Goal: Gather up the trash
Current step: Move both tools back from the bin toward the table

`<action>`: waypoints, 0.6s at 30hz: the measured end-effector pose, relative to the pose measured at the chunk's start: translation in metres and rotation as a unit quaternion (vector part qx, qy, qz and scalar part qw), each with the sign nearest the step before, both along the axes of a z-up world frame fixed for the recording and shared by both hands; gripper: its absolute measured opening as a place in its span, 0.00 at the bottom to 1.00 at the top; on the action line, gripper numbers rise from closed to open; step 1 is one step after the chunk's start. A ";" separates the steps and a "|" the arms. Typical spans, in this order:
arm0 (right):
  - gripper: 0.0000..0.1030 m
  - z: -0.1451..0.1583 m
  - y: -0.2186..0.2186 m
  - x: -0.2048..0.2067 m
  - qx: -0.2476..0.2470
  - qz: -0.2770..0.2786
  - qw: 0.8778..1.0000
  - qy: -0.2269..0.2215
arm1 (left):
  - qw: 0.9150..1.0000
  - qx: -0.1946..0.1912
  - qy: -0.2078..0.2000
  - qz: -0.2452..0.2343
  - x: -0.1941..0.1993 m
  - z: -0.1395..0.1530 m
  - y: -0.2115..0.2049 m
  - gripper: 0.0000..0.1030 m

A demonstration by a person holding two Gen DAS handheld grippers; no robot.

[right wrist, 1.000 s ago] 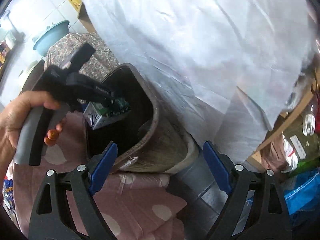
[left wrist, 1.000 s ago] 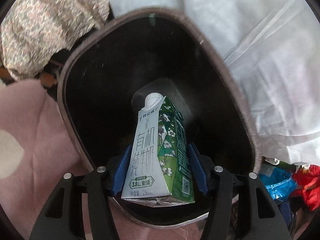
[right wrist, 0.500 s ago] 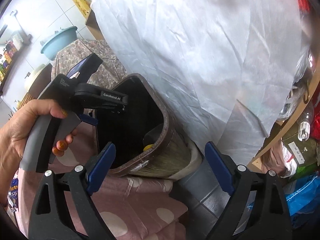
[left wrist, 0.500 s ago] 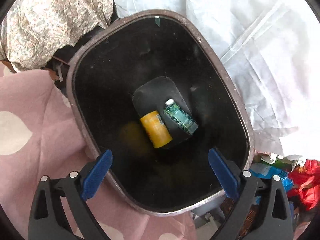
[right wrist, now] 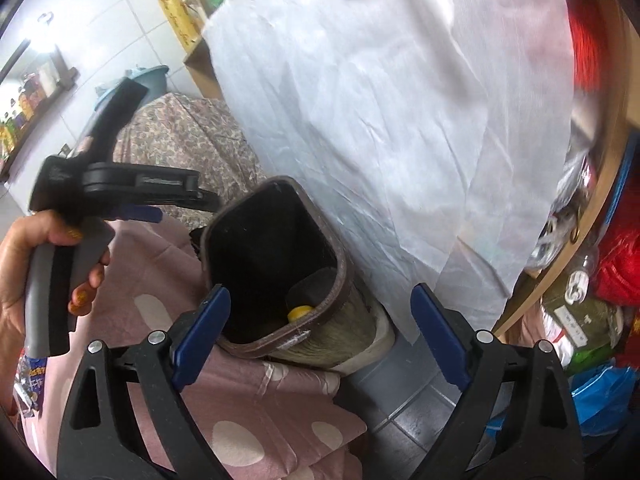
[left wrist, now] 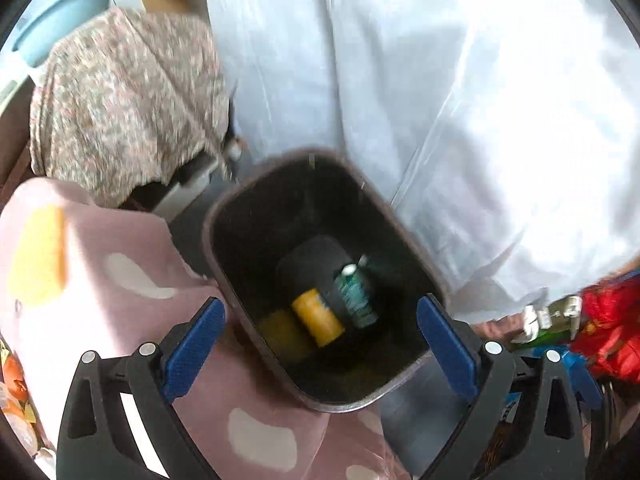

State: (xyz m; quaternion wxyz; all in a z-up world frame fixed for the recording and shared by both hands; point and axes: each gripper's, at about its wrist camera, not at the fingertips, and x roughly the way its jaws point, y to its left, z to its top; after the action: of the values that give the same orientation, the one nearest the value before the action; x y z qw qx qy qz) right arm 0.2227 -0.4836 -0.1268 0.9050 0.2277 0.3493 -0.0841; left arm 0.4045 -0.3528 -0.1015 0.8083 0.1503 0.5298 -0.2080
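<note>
A dark brown trash bin (left wrist: 224, 264) stands below my left gripper (left wrist: 320, 336), which is open and empty above its near rim. Inside the bin lie a green milk carton (left wrist: 356, 292) and a yellow can (left wrist: 318, 318). In the right wrist view the same bin (right wrist: 320, 320) sits between the fingers of my right gripper (right wrist: 320, 324), which is open and empty. The yellow can (right wrist: 299, 313) shows just over the bin's rim there. The left gripper (right wrist: 140, 188), held in a hand, is above and left of the bin.
A pink spotted cloth (left wrist: 100, 280) covers the surface left of the bin. A white sheet (right wrist: 380, 120) hangs behind it. A floral cloth (left wrist: 120, 100) lies at the back left. Red and blue bags (left wrist: 608, 320) clutter the right. Grey floor tiles (right wrist: 400, 420) lie below.
My left gripper opened and dropped the milk carton into the bin, then rose and drew back. The right gripper stayed open and barely shifted.
</note>
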 end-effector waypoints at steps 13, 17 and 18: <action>0.91 0.058 0.063 -0.016 -0.036 0.067 0.995 -0.071 | 0.995 -0.052 -0.088 -0.011 -0.041 0.073 0.070 0.91; 0.91 0.072 0.075 -0.021 -0.047 0.070 0.993 -0.078 | 0.992 -0.074 -0.106 -0.016 -0.056 0.090 0.087 0.88; 0.91 0.076 0.078 -0.023 -0.048 0.072 0.993 -0.081 | 0.990 -0.079 -0.116 -0.019 -0.062 0.095 0.092 0.88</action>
State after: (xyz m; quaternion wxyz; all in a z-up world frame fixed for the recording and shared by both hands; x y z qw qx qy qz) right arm 0.1996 -0.4061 -0.0510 0.9441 0.1639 0.2856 -0.0167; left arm 0.3427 -0.2609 -0.0061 0.8695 0.1189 0.4117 -0.2457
